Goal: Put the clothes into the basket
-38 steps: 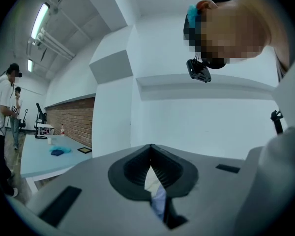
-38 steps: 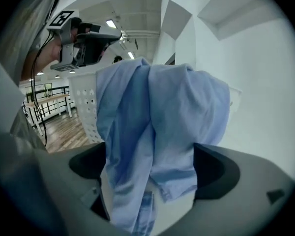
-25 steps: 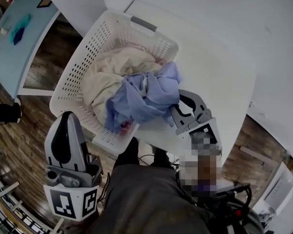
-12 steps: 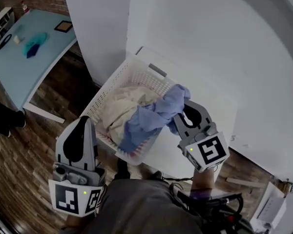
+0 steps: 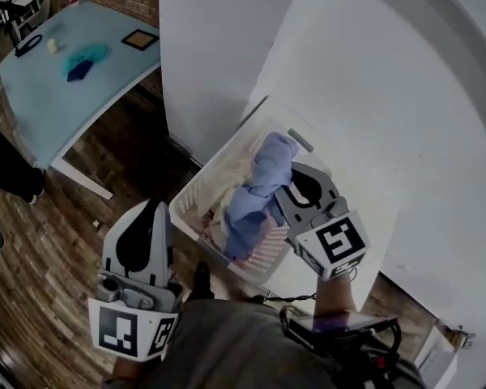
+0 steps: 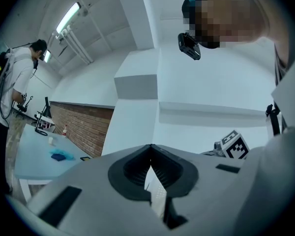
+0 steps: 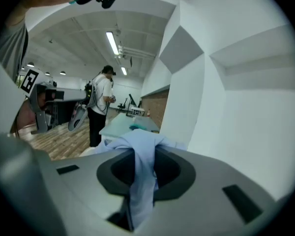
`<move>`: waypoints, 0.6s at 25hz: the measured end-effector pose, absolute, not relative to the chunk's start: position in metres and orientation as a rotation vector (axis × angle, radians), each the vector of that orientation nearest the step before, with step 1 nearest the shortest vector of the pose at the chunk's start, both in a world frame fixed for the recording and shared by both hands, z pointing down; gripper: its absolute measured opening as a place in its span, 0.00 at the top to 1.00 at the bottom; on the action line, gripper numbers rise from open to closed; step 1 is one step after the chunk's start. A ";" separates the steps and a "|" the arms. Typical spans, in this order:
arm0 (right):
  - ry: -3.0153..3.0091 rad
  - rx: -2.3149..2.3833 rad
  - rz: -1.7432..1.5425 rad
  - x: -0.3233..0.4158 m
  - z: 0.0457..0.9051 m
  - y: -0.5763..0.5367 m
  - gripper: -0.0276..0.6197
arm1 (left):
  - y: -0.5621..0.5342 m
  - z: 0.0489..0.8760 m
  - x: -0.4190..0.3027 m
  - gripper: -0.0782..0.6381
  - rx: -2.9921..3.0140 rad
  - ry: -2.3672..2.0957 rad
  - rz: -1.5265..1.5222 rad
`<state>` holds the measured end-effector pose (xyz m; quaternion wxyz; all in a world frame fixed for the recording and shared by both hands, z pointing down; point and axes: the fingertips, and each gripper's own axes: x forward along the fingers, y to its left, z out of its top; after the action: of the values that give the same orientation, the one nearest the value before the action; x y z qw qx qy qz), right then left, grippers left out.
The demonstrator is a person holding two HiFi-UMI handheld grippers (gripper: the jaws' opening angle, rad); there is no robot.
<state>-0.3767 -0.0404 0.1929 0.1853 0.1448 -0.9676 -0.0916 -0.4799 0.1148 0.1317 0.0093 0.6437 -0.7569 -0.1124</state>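
Observation:
A white laundry basket (image 5: 196,199) stands on a white tabletop (image 5: 373,217), and cream clothes (image 5: 217,217) lie inside it. My right gripper (image 5: 287,177) is over the basket's near side, shut on a light blue garment (image 5: 259,189) that hangs from it down toward the basket. In the right gripper view the blue garment (image 7: 140,144) is bunched at the tips of the right gripper (image 7: 142,150) and runs back between them; the jaws have just eased open slightly, with the cloth still caught. My left gripper (image 5: 152,207) is shut and empty, left of the basket over the floor. The left gripper (image 6: 150,146) has its tips together.
A white pillar (image 5: 219,55) stands just behind the basket. A pale blue table (image 5: 57,87) at the far left carries a blue cloth (image 5: 85,55) and small items. A person (image 7: 101,104) stands by that table. Wooden floor (image 5: 105,177) lies between.
My right gripper has risen, lifting the blue garment off the heap so that it hangs above the basket. My left gripper has come up a little. The head view has swung toward the pillar.

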 end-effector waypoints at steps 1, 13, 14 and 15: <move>-2.668 0.376 -0.261 -0.378 0.209 -0.038 0.84 | 0.114 0.136 -0.481 0.88 2.014 -2.350 -0.356; -2.406 0.281 -0.211 -0.292 0.286 -0.011 0.58 | 0.086 0.167 -0.421 0.88 2.129 -2.164 -0.261; -2.414 0.292 -0.204 -0.280 0.285 -0.011 0.57 | 0.084 0.166 -0.411 0.88 2.142 -2.159 -0.253; -2.422 0.299 -0.197 -0.268 0.284 -0.011 0.57 | 0.081 0.164 -0.399 0.88 2.154 -2.154 -0.246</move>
<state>-0.2684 -0.0105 0.2843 0.3399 0.1148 -0.9304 -0.0756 -0.3993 0.0815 0.1645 0.0427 0.7042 -0.7041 -0.0803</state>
